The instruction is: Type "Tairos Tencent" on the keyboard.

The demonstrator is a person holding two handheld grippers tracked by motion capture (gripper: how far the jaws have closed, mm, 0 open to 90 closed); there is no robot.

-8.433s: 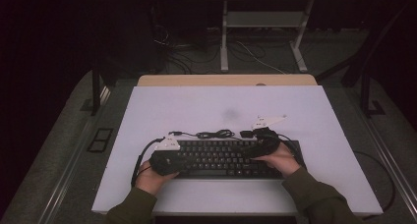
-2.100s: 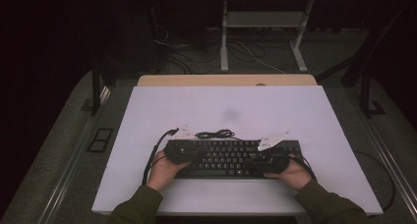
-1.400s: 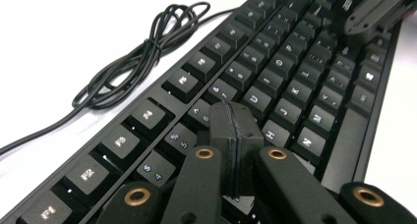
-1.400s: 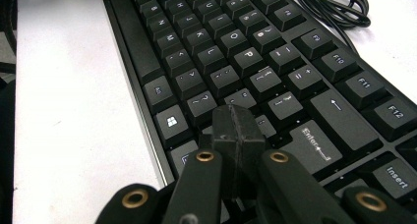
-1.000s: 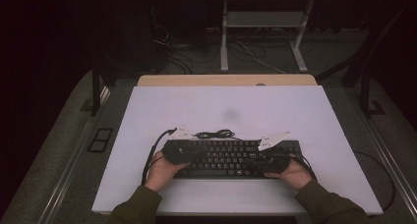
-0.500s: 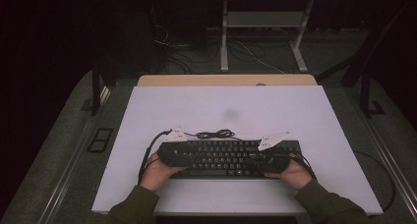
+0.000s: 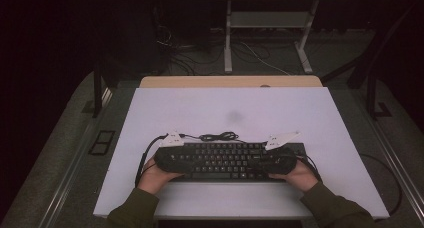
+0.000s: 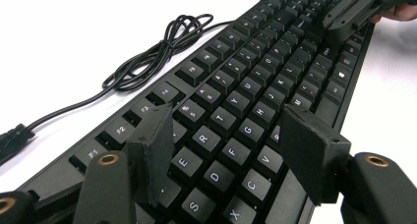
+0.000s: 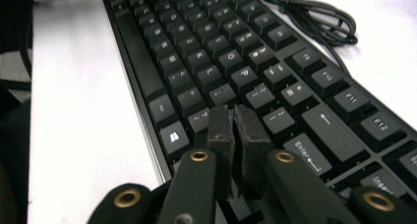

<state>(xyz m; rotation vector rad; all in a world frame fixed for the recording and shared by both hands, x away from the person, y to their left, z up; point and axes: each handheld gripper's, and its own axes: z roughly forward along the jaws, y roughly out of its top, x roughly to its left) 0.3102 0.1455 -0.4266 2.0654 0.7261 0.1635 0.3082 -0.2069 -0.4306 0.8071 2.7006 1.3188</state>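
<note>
Your left tongs (image 8: 226, 160) sit over the left end of the black keyboard (image 7: 227, 160), and their jaws stand spread; they have just been opening. In the left gripper view the two black pads hang above the letter keys with nothing pinched between them: one is over the row near E, the other over the row near V. From above, your left hand (image 7: 156, 175) cups that gripper at the keyboard's near left corner, and its grey plate lies just behind the top row.

The keyboard lies flat on the white worktop (image 7: 250, 108), square to you and close to the near edge. Its black cable (image 7: 218, 136) is bunched in a loose coil on the worktop just behind the function keys, touching nothing else.

Your right tongs (image 9: 237, 130) rest at the keyboard's right end, pads all but pressed together with only a thin slit between them and no key or edge caught in it. Their tips lie over the keys just left of Enter. Your right hand (image 7: 298, 174) holds that gripper at the near right corner.
</note>
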